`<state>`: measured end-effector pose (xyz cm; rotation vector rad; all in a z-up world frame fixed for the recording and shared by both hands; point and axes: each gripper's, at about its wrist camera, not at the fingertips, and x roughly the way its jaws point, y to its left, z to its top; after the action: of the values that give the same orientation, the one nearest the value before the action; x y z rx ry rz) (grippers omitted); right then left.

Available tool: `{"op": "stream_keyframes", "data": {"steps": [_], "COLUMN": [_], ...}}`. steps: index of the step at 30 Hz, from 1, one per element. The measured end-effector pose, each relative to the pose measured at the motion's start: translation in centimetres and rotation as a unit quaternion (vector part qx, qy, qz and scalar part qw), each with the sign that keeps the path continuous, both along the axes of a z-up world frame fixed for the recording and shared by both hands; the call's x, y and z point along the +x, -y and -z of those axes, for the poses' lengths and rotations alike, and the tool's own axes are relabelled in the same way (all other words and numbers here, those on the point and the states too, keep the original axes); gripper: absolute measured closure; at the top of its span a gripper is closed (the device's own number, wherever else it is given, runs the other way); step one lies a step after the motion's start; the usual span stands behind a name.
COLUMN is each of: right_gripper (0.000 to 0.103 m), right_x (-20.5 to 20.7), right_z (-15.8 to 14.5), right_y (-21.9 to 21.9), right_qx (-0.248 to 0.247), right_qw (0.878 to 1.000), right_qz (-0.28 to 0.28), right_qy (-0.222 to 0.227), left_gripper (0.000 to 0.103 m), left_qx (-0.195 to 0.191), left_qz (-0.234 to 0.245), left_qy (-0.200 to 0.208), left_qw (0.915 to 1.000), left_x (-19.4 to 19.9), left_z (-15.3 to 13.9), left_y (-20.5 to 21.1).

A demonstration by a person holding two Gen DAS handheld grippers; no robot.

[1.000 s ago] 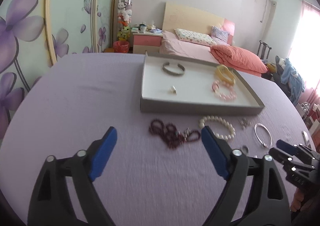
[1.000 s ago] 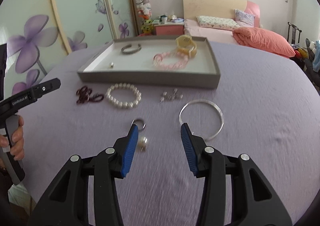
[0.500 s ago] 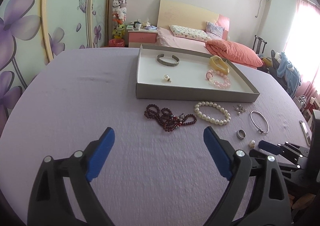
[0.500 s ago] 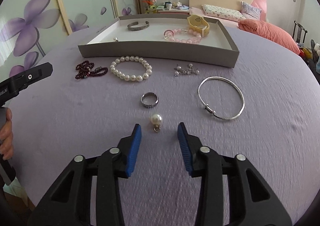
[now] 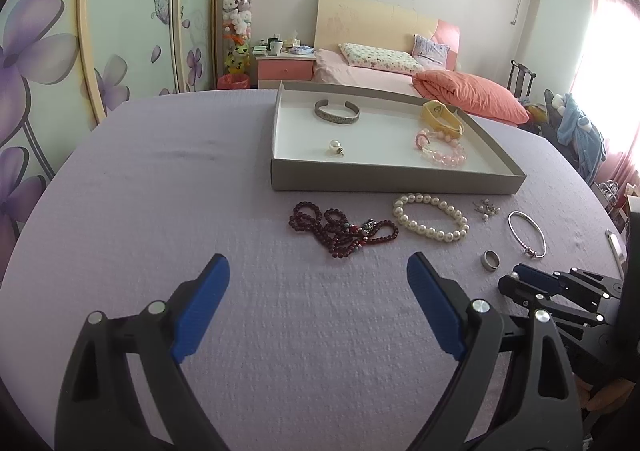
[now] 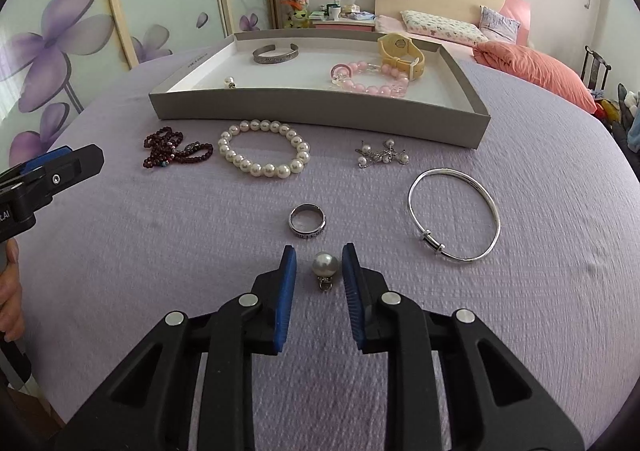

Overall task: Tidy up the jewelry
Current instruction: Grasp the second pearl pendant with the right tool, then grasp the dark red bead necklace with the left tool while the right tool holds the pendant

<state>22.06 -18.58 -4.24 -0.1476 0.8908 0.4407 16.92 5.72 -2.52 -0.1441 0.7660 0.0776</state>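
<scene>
My right gripper angled down at purple cloth, jaws just closing, pearl pendant between blue pads, narrow gaps either side, not gripped. Ring just beyond. My left gripper wide apart, empty, hovering near dark bead strand. Tray beyond; pendant loop detail tiny, unclear.

Home bedroom (bed, nightstand, floral wardrobe)
</scene>
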Motion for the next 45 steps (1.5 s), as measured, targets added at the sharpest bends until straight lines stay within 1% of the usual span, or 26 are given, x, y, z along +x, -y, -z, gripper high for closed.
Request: {"op": "stream_keyframes", "data": {"steps": [2,4,6,10,16,21,25,31,32,33,34,36,37,39,41,45], "right_gripper": [0.078,0.089,0.089,0.090,0.090,0.090,0.090,0.090,0.090,0.090,0.090,0.090,0.090,0.090,0.090,0.090], "right_x": [0.0,0.0,0.0,0.2,0.9,1.4,1.9,2.2,2.3,2.3,2.3,2.3,2.3,2.3,2.2,1.9], "right_z": [0.0,0.0,-0.1,-0.2,-1.1,-1.4,-1.4,-1.4,-1.5,-1.5,-1.6,-1.6,-1.6,-1.6,-1.6,-1.8], "right_y": [0.0,0.0,0.0,0.8,2.4,3.0,3.4,3.5,3.4,3.5,3.5,3.4,3.4,3.3,3.4,3.3], "right_qx": [0.001,0.000,-0.003,0.012,0.032,0.040,0.047,0.055,0.056,0.057,0.058,0.060,0.061,0.065,0.065,0.066], "right_qw": [1.000,1.000,1.000,1.000,0.999,0.999,0.998,0.998,0.998,0.998,0.998,0.998,0.998,0.997,0.997,0.997], "right_qz": [0.000,-0.001,-0.004,0.007,0.021,0.028,0.031,0.030,0.030,0.030,0.029,0.028,0.029,0.028,0.027,0.024], "right_qy": [0.000,0.001,0.002,-0.008,-0.008,-0.006,-0.008,-0.012,-0.012,-0.013,-0.013,-0.014,-0.014,-0.017,-0.017,-0.014], "left_gripper": [0.013,0.013,0.013,0.013,0.013,0.013,0.013,0.013,0.017,0.024,0.028,0.043,0.048,0.077,0.089,0.091], "left_qx": [0.002,0.004,0.006,0.016,0.019,0.040,0.050,0.047,0.047,0.047,0.049,0.051,0.052,0.056,0.060,0.050], "left_qz": [0.001,0.002,0.004,0.013,0.024,0.023,0.019,0.010,0.011,0.012,0.017,0.025,0.032,0.040,0.044,0.039], "left_qy": [-0.002,-0.006,-0.011,-0.024,-0.061,-0.081,-0.090,-0.092,-0.090,-0.088,-0.085,-0.081,-0.077,-0.073,-0.071,-0.069], "left_qw": [1.0000,1.0000,0.9999,0.9995,0.9977,0.9957,0.9946,0.9946,0.9948,0.9949,0.9951,0.9951,0.9951,0.9949,0.9947,0.9956], "left_x": [0.1,0.3,0.7,1.4,3.9,5.7,6.6,7.9,8.0,7.9,8.0,7.9,7.8,7.6,7.4,6.8], "left_z": [0.1,0.2,0.4,0.9,2.3,3.5,4.2,4.3,4.3,4.2,4.1,4.0,3.9,3.8,3.7,3.6], "left_y": [0.2,0.3,0.5,1.1,2.0,2.8,3.0,2.8,2.8,2.8,3.0,3.3,3.5,3.8,4.0,3.6]}}
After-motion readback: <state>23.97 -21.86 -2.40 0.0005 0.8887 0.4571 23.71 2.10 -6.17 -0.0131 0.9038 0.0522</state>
